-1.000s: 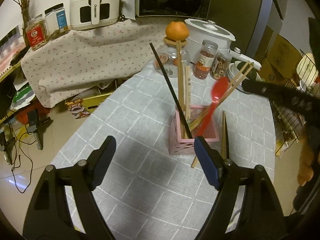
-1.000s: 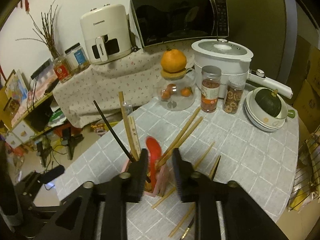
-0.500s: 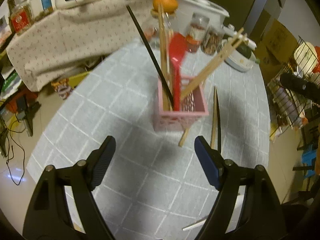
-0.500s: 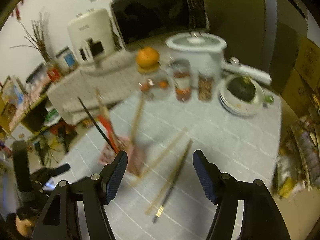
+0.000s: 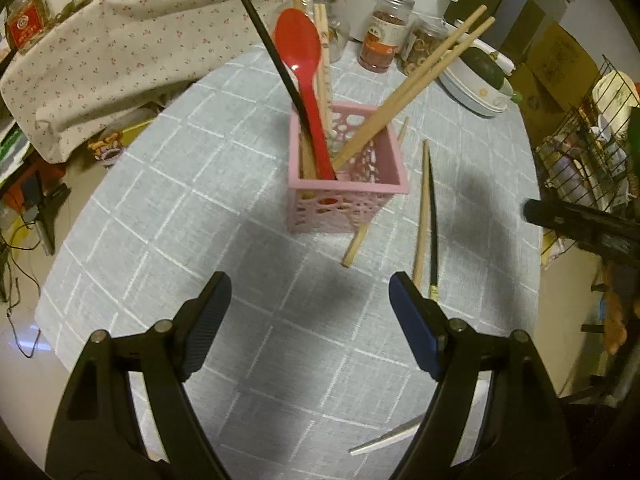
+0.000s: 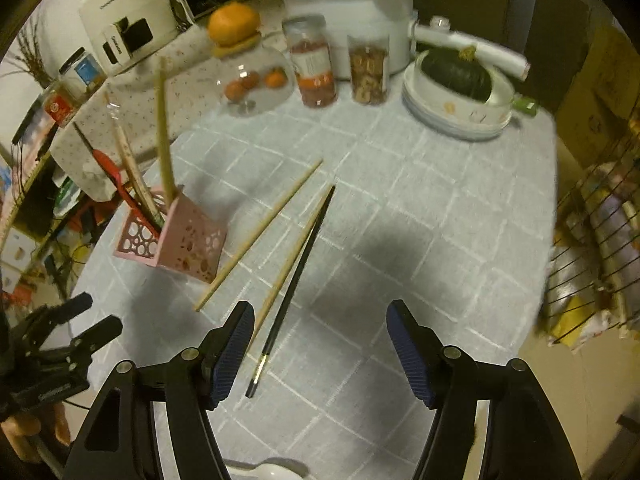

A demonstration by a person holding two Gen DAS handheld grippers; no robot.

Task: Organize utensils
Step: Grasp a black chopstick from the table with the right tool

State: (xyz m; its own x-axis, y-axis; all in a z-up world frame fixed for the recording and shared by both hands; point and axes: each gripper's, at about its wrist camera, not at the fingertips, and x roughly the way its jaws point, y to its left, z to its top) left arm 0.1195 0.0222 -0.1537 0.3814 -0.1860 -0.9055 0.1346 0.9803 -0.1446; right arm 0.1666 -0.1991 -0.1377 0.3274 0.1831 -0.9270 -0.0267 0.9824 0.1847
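Observation:
A pink perforated holder [image 5: 346, 188] [image 6: 172, 240] stands on the grey checked tablecloth. It holds a red spoon [image 5: 306, 80], a black chopstick and several wooden chopsticks. Loose on the cloth lie a wooden chopstick [image 6: 260, 234] against the holder, another wooden chopstick [image 6: 292, 260] and a black chopstick [image 6: 298, 276] side by side. A white utensil [image 5: 384, 438] lies near the front edge. My left gripper [image 5: 308, 320] is open and empty in front of the holder. My right gripper [image 6: 320, 344] is open and empty, just above the black chopstick's near end.
At the back stand a glass jar with an orange [image 6: 256, 72], two spice jars [image 6: 314, 62], a white cooker [image 6: 352, 4] and bowls with a green squash [image 6: 456, 80]. A wire rack [image 5: 588, 148] stands off the table's right edge.
My right gripper has opened, let go above the holder and swung right over the loose chopsticks. My left gripper has risen and tilted down onto the holder.

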